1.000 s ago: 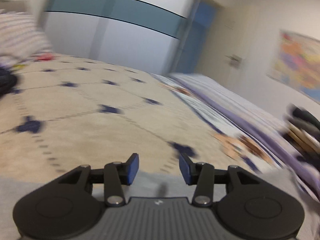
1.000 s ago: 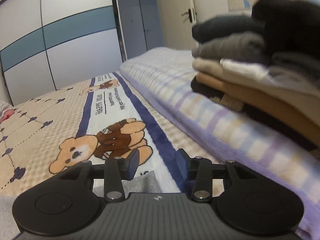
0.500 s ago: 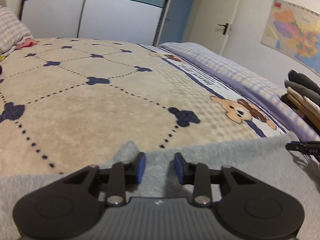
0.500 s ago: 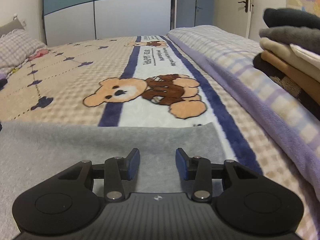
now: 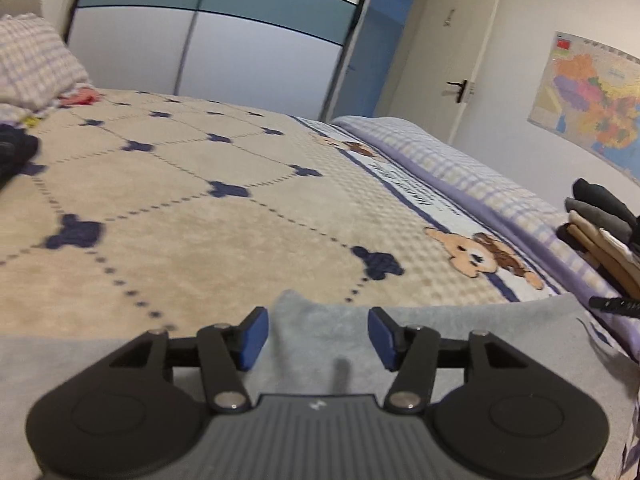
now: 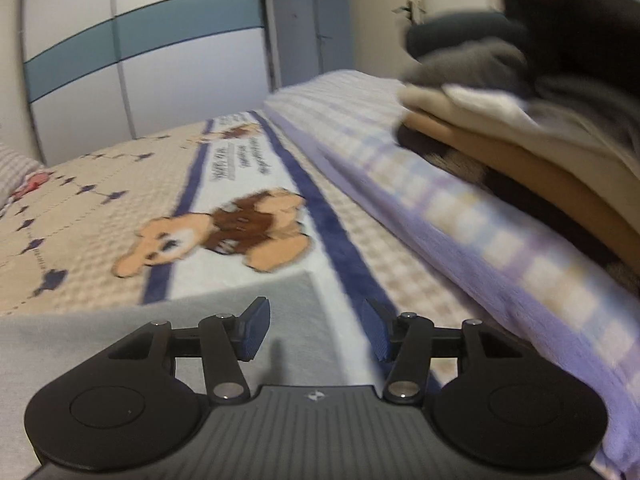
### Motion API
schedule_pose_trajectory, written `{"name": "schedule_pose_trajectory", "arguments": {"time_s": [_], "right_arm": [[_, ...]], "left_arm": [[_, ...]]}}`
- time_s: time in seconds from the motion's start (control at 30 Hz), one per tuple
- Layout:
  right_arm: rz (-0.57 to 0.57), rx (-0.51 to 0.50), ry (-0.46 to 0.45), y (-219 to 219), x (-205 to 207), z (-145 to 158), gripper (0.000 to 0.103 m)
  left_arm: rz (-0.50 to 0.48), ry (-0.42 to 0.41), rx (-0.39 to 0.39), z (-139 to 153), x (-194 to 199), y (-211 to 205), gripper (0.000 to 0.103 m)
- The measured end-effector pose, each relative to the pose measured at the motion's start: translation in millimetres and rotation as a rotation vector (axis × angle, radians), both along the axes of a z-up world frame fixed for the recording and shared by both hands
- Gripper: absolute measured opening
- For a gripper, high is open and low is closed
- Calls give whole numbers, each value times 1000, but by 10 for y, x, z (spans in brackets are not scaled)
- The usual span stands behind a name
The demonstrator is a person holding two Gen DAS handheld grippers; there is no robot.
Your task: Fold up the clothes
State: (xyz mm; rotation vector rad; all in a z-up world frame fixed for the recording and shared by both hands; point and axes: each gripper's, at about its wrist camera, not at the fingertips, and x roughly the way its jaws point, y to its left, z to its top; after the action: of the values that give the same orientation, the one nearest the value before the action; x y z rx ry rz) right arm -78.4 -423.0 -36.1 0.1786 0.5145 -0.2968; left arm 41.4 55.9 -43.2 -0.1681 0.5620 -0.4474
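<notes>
Since half a second earlier both sets of jaws had spread, the left gripper (image 5: 318, 334) and right gripper (image 6: 316, 334) opening, clasping nothing, over the flat grey fleece garment (image 5: 460, 344) on the beige patterned blanket (image 5: 200, 220), seemingly letting go after a fold; next likely regrasping an edge.

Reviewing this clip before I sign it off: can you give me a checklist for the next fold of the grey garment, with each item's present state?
1. Grey garment lies spread on the bed blanket: ok.
2. Left claw released: ok, jaws opening, a raised bump of cloth between them, pads clear.
3. Right claw released: ok, jaws opening above the garment's corner.
4. Garment edge straight: not ok, bump at the left claw.
5. Folded stack clear of the garment: ok.
6. Near half of the garment flat: cannot tell, hidden.
</notes>
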Motion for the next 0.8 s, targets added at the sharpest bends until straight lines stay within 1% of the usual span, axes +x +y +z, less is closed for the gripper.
{"name": "schedule_pose_trajectory", "arguments": {"time_s": [0.07,0.13,0.2,0.37,0.47,0.5,0.53,0.63,0.7,0.8], "right_arm": [[42,-1,-21,137,53,64,54],[87,7,-27,279,141,110,54],[138,17,-33,447,234,144,54],[264,6,-33,924,491,193,54],[333,-6,-22,1229,597,199,54],[360,-12,-14,1331,633,190,54],[386,-19,-5,1433,670,181,54],[467,-45,21,1748,756,154,54],[523,-55,35,1969,798,137,54],[627,-42,44,2333,830,126,54]], "left_arm": [[41,-3,17,40,-66,134,61],[92,-14,37,69,-115,300,66],[140,-23,58,90,-153,464,68],[206,-4,131,-5,-149,730,68],[249,10,211,-96,-111,775,66],[276,10,268,-139,-94,775,62],[300,15,330,-209,-68,782,60],[307,26,286,-265,-60,937,58],[308,20,294,-262,-79,940,58],[308,16,284,-249,-94,954,58]]}}
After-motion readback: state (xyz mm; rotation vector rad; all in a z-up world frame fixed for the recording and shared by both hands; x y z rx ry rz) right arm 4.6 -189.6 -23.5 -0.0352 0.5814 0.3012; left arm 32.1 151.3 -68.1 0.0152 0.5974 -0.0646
